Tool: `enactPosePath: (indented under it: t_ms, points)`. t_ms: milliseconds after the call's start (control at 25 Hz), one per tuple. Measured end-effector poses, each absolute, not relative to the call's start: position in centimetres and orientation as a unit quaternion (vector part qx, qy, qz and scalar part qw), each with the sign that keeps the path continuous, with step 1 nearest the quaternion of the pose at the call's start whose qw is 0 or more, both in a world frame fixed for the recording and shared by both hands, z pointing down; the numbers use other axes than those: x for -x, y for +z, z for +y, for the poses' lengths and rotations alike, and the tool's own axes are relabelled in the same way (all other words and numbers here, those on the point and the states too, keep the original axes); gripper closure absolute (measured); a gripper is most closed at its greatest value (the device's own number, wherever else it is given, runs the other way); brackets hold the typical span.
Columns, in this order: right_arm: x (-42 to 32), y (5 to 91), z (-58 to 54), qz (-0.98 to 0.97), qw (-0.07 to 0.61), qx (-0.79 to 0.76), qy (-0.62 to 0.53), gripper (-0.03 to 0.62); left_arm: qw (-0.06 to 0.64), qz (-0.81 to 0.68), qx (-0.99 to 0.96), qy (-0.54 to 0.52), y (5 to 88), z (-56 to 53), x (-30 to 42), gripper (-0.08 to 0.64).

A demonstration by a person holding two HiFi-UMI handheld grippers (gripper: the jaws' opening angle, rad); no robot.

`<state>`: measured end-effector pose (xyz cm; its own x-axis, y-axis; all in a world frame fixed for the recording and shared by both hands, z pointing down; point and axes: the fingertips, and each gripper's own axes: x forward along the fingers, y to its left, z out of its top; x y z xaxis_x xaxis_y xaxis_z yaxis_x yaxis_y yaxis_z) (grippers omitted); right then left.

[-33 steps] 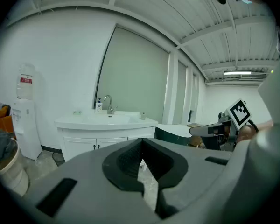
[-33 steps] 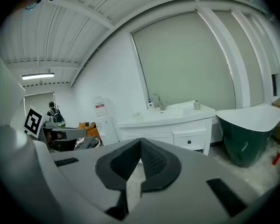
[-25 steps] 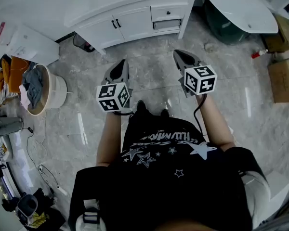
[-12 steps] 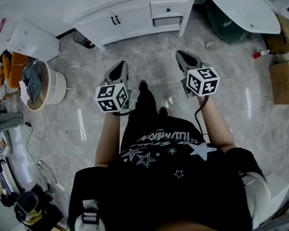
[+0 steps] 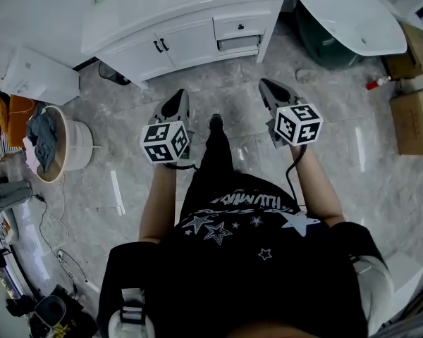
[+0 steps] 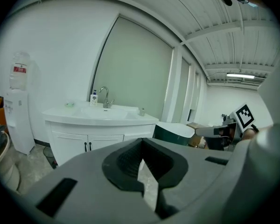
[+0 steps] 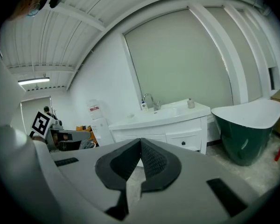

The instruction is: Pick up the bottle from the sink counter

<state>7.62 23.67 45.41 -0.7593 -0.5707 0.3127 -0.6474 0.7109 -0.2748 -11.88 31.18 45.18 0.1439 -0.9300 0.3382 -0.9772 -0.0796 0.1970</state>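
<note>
Ahead, the bottle (image 6: 94, 97) stands at the back edge of the white worktop (image 6: 60, 112), just left of the faucet (image 6: 104, 97). The left hand-held gripper (image 5: 178, 97) and the right hand-held gripper (image 5: 266, 86) are both pressed together and empty, well short of the worktop, over the floor (image 5: 233, 76).

A: Counts, fast. Grippers?
B: Two, left gripper (image 5: 178, 94) and right gripper (image 5: 264, 83)
A: Sink counter (image 5: 134, 16)?
B: One. On it: one faucet (image 6: 104, 97), one bottle (image 6: 94, 97), one small container (image 6: 142, 111) I can't identify
A: Cabinet doors (image 5: 190, 41)?
B: Two, plus one drawer (image 5: 240, 27)
A: Floor?
B: One bathtub (image 5: 342, 16), two cardboard boxes (image 5: 414, 118), one round basket (image 5: 86, 143), one red-capped floor bottle (image 5: 376, 83)
A: Anything else?
B: One water dispenser (image 6: 17, 111)
</note>
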Motion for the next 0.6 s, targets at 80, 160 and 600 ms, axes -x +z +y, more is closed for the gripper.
enactPosePath:
  t_ms: [80, 160, 600]
  points:
    - [-7.2, 45.7, 21.6, -0.917, 0.102, -0.337, 0.189, 0.586, 0.191, -0.645, -0.737, 0.062, 45.4, 28.6, 12.3, 0.552]
    - [-6.5, 45.9, 19.2, -0.914, 0.103, -0.342, 0.191, 0.586, 0.192, -0.639, -0.742, 0.062, 45.5, 25.8, 12.9, 0.552]
    - [-0.3, 45.2, 4.3, -0.899, 0.107, -0.376, 0.198, 0.586, 0.203, -0.61, -0.763, 0.064, 45.0, 9.9, 19.2, 0.552]
